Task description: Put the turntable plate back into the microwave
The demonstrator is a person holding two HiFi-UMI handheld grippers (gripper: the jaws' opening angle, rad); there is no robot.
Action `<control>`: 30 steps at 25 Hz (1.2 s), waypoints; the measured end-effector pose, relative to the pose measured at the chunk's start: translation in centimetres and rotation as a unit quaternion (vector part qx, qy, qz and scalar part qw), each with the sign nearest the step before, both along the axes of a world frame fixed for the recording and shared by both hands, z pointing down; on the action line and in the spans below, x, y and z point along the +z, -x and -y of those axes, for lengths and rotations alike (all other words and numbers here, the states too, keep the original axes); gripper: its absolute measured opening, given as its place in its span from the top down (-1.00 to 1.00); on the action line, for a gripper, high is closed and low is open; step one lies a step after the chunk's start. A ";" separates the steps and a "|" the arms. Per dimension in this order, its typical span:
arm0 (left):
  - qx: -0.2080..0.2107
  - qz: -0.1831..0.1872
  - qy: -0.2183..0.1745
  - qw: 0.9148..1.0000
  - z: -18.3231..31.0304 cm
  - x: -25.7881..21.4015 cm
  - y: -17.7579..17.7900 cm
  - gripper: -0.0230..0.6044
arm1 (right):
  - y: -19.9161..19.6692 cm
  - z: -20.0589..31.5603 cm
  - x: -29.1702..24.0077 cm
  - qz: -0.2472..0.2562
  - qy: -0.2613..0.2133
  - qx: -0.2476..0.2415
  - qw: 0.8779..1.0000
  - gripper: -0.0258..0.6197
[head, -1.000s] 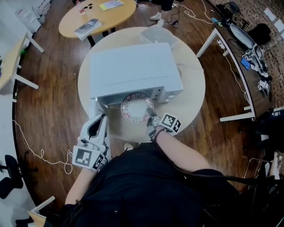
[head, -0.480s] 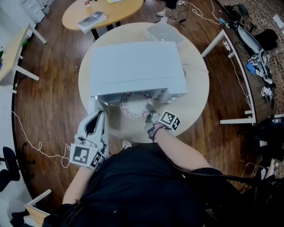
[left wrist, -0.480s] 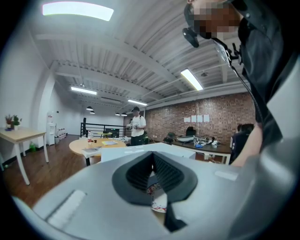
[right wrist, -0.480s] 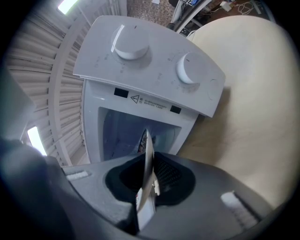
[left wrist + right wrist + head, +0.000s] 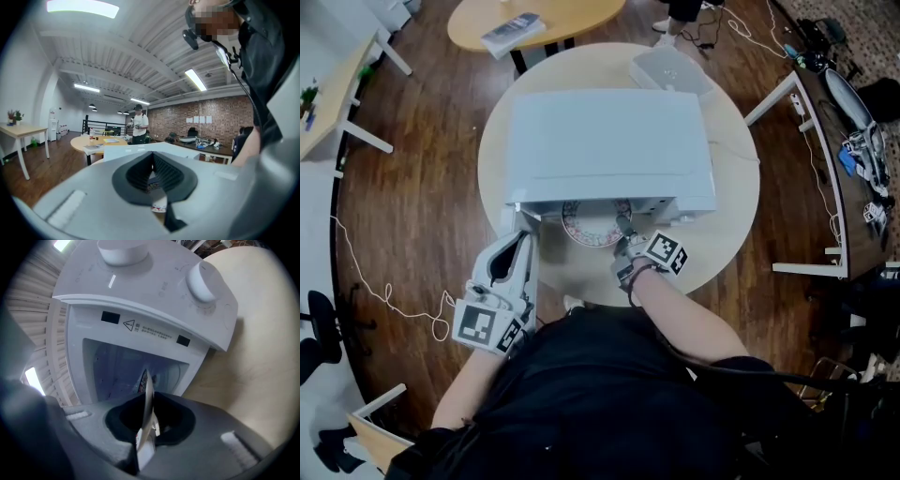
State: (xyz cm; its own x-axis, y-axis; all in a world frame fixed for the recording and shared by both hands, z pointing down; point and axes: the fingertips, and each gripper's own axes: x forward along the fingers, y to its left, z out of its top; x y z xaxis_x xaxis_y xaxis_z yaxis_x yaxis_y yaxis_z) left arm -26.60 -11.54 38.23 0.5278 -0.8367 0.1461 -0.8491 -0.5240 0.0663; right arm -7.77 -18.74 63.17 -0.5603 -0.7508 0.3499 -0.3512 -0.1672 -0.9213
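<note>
Two tools are at work before the boxy white microwave (image 5: 609, 145) (image 5: 140, 301), which stands in the middle of a round pale wooden surface (image 5: 733, 211) (image 5: 248, 371). The right tool (image 5: 625, 238) (image 5: 147, 414) is clenched on the near rim of the round turntable plate with a red-patterned rim (image 5: 594, 225) (image 5: 148, 391). Its own view shows the plate edge-on between the pads, aimed at the open cavity (image 5: 117, 366).

A second ago the plate lay almost wholly outside the oven's front, over the side of the surface nearest the person. Now its far half has slipped out of sight under the microwave's top edge, and only the near half shows from above. That suggests the insertion is under way but not finished. The plate is still gripped and appears to hang above the cavity floor rather than rest on it, though no view shows its underside.

The left tool (image 5: 521, 242) (image 5: 152, 158) has its tips together with nothing between them. It waits by the microwave's front left corner, towards the surface's near edge; whether it touches the oven cannot be told.

What likely remains is to carry the plate deeper, centre it on its seat, lower it level and let go. A tilted plate could catch on the opening's lower lip.
</note>
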 end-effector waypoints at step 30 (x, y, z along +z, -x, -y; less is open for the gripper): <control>0.003 -0.016 0.016 1.000 1.8 1.2 1.2 0.91 | 1.0 4.6 1.4 -0.009 0.015 0.021 1.000 0.84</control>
